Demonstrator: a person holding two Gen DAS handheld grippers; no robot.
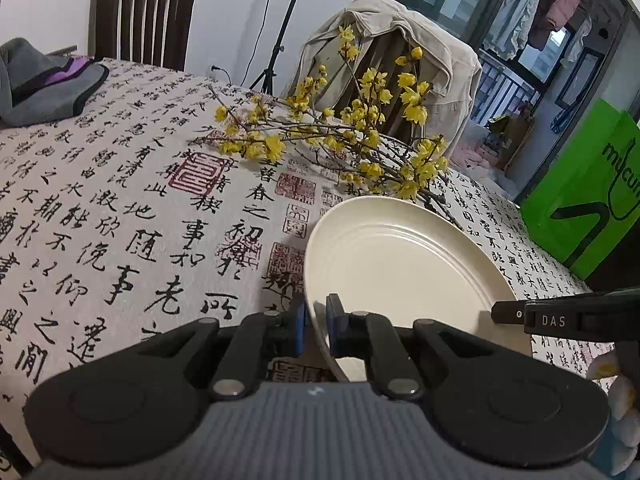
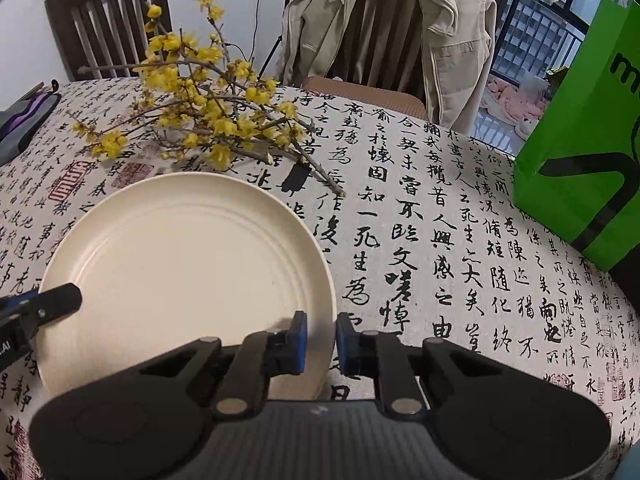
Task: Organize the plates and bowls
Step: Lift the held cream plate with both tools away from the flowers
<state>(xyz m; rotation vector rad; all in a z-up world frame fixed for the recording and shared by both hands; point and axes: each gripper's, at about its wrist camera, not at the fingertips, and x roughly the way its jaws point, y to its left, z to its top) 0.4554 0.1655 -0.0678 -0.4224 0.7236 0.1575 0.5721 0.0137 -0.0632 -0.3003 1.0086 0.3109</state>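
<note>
Jaws of both grippers are clamped on the rim of one plate (image 2: 188,264): the left gripper (image 1: 316,328) pinches the near-left edge, the right gripper (image 2: 320,340) the near-right edge, each with one blue pad above the rim and one below. The plate is seen over the surface (image 2: 440,240), its near-left rim raised clear in the left view; whether its far edge is still resting on the cloth cannot be told. Only a thin lip is caught by each pair of pads, so a slip is judged the chief risk if the plate is tilted or one hand is pulled faster than the other. Twisting between the two grips could also lever the rim out. The flowering branches (image 2: 192,112) lie just beyond the far rim and could be snagged or swept along if the plate is pushed forward. The green bag (image 2: 580,160) stands well apart to the right.
</note>
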